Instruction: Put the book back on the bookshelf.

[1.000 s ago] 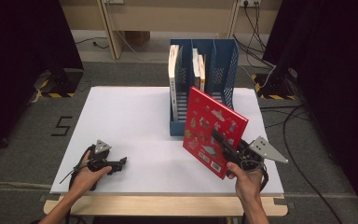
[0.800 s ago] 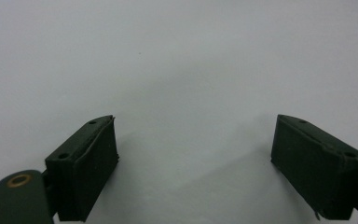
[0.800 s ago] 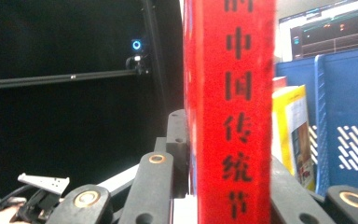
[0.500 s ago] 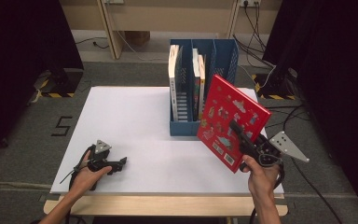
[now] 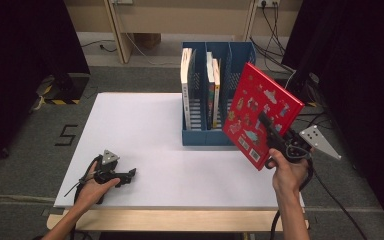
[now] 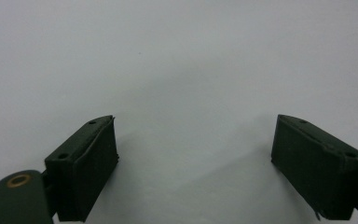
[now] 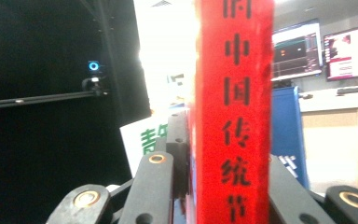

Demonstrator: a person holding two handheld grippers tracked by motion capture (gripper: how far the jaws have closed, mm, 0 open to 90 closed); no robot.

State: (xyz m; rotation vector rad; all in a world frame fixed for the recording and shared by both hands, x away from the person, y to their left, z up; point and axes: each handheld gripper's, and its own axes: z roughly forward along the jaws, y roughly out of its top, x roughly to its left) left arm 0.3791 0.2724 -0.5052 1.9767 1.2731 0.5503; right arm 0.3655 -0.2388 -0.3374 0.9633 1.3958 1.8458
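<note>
Spreading across the high view, a white tabletop [image 5: 145, 130] carries a blue file rack [image 5: 200, 135] with several compartments, standing just beyond and to the left of the right gripper's jaws. Upright books [image 5: 186, 75] stand in the rack's left and middle compartments; its rightmost compartment is partly hidden behind the raised book. A large red picture book [image 5: 255, 107] is held up in the air, tilted, with its illustrated cover facing the camera and its top edge leaning toward the rack. The right gripper [image 5: 272, 132] has its jaws closed tight on the book's lower edge, one jaw on each cover; in the right gripper view the red spine [image 7: 233, 112] with black characters rises straight up between the two jaws. The left gripper [image 5: 130, 175] rests on the tabletop near its front left corner, well apart from the book, its jaws standing wide open with nothing between them but bare white surface.
</note>
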